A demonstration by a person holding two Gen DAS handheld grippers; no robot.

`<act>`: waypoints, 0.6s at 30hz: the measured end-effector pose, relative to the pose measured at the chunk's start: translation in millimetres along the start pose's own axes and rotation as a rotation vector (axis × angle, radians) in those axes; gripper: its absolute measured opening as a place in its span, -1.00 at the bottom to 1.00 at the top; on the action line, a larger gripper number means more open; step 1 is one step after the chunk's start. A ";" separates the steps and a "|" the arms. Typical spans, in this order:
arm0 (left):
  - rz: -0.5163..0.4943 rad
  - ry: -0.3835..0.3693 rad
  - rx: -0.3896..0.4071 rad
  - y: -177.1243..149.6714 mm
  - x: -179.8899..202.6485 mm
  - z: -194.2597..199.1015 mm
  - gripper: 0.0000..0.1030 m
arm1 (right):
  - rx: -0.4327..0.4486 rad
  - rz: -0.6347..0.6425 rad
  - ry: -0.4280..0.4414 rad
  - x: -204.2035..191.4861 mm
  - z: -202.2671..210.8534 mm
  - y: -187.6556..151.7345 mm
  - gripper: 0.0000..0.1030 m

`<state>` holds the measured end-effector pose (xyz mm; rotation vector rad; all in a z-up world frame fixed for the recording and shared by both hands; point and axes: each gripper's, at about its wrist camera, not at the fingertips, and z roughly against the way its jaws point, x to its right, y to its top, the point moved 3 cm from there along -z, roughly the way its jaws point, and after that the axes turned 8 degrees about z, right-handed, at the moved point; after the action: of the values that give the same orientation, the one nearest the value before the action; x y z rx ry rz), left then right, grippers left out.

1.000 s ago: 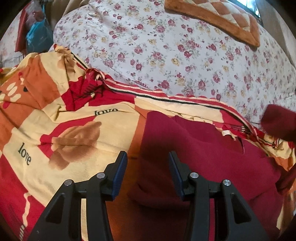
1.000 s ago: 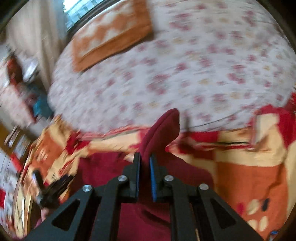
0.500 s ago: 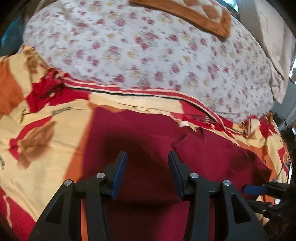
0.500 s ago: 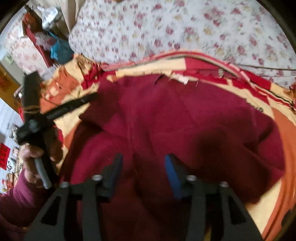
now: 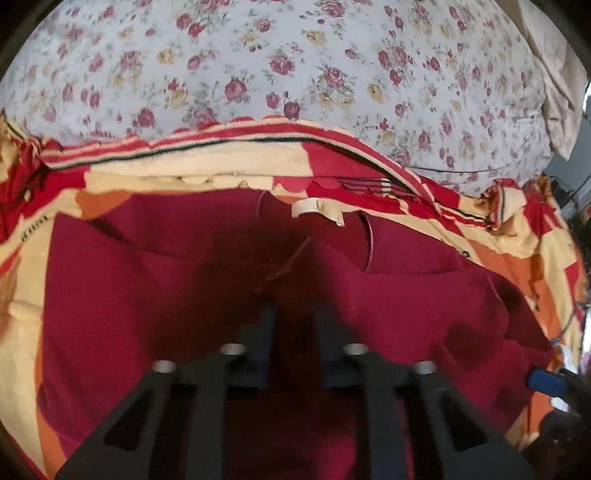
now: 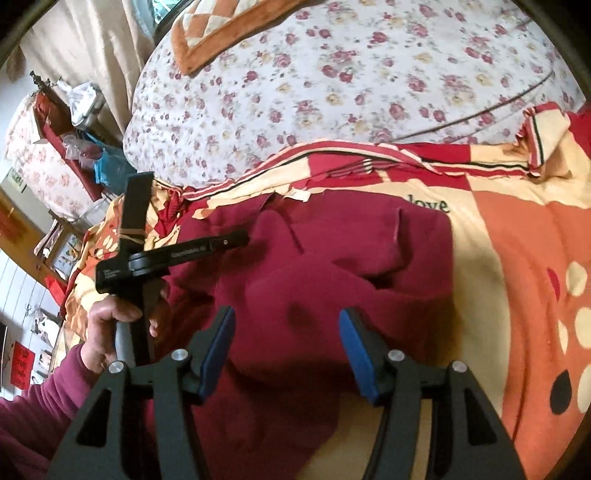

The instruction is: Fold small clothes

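Note:
A dark red garment (image 5: 184, 288) lies on a red, cream and orange blanket (image 5: 207, 173), with a cream label (image 5: 317, 208) at its far edge. My left gripper (image 5: 293, 325) is low over the garment, its fingers narrowly apart with red cloth between and over the tips; the frame is blurred. In the right wrist view the garment (image 6: 332, 266) lies bunched. My right gripper (image 6: 288, 350) is open and empty just above it. The left gripper's body (image 6: 147, 258) and the hand holding it show at the left.
A white quilt with red roses (image 5: 295, 66) lies beyond the blanket. An orange quilted pillow (image 6: 221, 26) rests at the far end. Cluttered furniture and bags (image 6: 74, 140) stand left of the bed.
My right gripper let go of the raised red cloth and opened. My left gripper moved forward and down into the garment, and its jaws have narrowed.

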<state>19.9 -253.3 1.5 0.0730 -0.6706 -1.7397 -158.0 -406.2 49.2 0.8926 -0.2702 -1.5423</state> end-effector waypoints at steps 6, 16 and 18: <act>-0.008 -0.041 0.161 32.7 2.9 55.9 -1.00 | 0.054 -0.010 -0.048 10.0 15.3 6.0 0.22; 0.181 0.066 0.298 36.5 -87.3 105.9 -1.00 | 0.006 -0.115 -0.169 43.2 11.8 -3.6 0.36; 0.182 0.071 0.275 27.7 -90.8 97.3 -1.00 | -0.012 -0.098 -0.176 40.5 6.3 -4.7 0.36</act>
<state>32.2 -135.6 68.4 0.2548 -0.8346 -1.4568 -162.8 -444.7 35.2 0.7708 -0.3481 -1.7149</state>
